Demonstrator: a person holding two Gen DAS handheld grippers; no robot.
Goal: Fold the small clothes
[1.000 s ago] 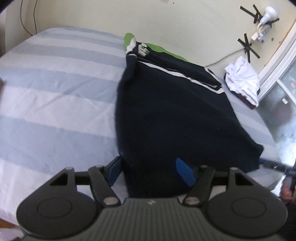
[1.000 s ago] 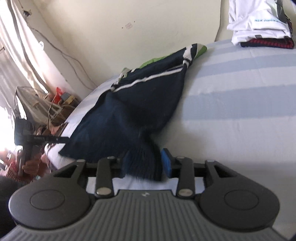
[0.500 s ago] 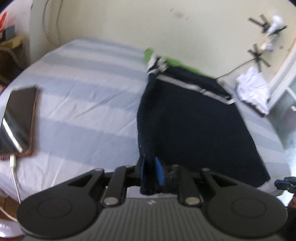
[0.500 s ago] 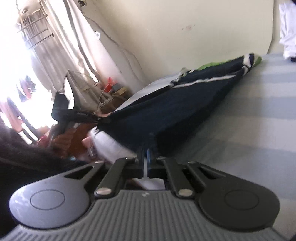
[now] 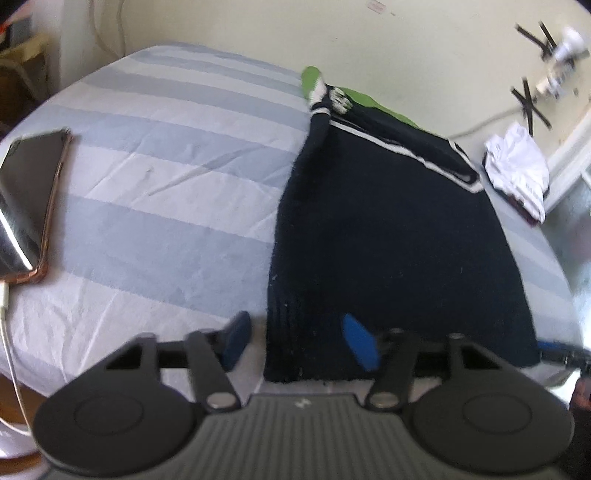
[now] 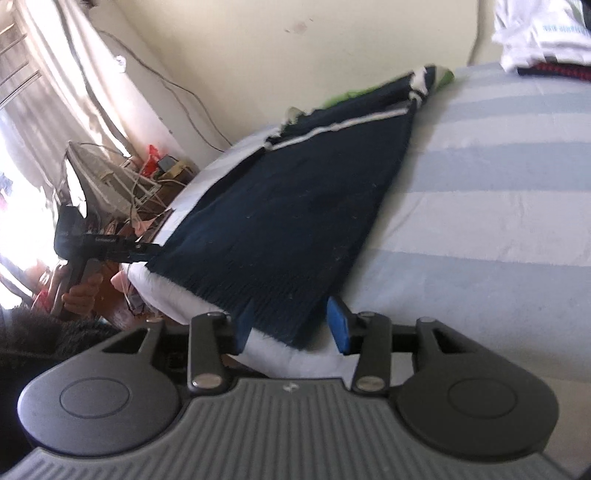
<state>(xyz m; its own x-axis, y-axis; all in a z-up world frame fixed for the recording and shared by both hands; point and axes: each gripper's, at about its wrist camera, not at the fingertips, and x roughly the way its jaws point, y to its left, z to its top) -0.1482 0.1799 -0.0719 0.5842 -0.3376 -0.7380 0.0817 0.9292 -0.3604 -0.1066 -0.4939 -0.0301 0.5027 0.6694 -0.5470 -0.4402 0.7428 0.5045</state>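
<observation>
- Navy knit is seen spread flat on the striped bedsheet [image 5: 166, 192]: the dark sweater [image 5: 391, 236] lies with its ribbed hem at the near edge of the bed.
- The left gripper [image 5: 297, 341] is held spread, its blue pads set on either side of one hem corner, nothing pinched.
- The right gripper [image 6: 291, 325] is likewise parted around the other hem corner.
- A phone [image 5: 26, 206] is seen on the sheet, well apart from the sweater.
- Folded white clothes [image 6: 543, 33] are stacked at the far edge.

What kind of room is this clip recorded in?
Most likely a home bedroom: a bed with a striped sheet, a navy sweater spread on it, folded clothes and a curtained window.
</observation>
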